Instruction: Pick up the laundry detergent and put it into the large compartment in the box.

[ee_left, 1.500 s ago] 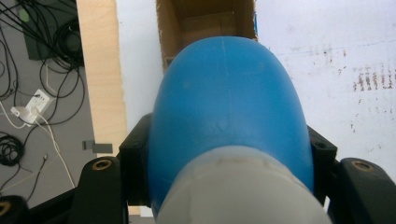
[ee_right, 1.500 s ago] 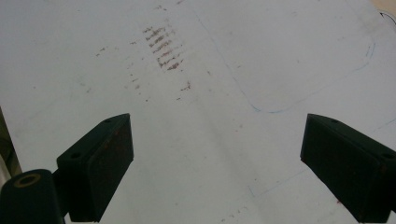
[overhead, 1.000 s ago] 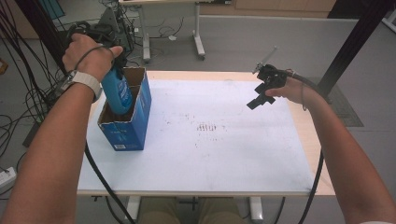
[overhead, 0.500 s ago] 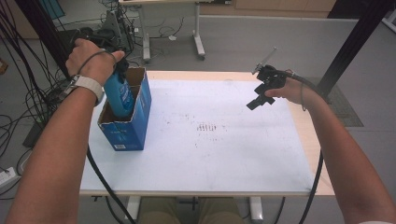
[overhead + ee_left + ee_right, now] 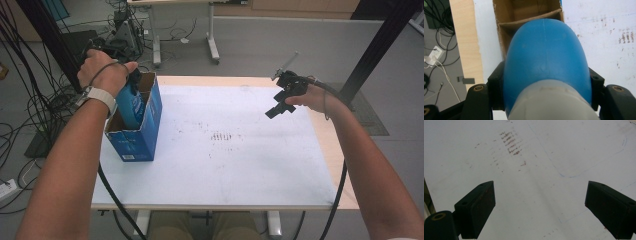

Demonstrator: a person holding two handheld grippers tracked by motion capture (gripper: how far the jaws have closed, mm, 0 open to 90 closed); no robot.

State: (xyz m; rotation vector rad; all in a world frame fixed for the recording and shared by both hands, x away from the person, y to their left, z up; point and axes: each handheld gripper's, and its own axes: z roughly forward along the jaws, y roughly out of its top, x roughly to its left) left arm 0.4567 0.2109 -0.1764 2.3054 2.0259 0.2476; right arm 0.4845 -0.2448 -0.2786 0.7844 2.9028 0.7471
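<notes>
A blue bottle (image 5: 133, 106) with a grey-white cap end (image 5: 551, 100) hangs partly inside an open blue cardboard box (image 5: 135, 142) at the table's left. My left gripper (image 5: 131, 82) is shut on the bottle, its black jaws pressed on both sides of the blue body (image 5: 546, 57) in the left gripper view. The box's brown inside shows a cardboard divider (image 5: 529, 18) below the bottle. My right gripper (image 5: 280, 105) hovers above the table's right side, open, with only the white tabletop between its pads (image 5: 482, 207).
The white table sheet (image 5: 225, 150) bears dark smudges (image 5: 220, 136) near its middle and a faint pen outline (image 5: 584, 162). Black cables (image 5: 30, 100) and a frame post stand off the left edge. Another table's legs (image 5: 212, 45) are behind.
My left gripper has lowered the blue bottle deeper into the box. The right gripper has stayed where it was.
</notes>
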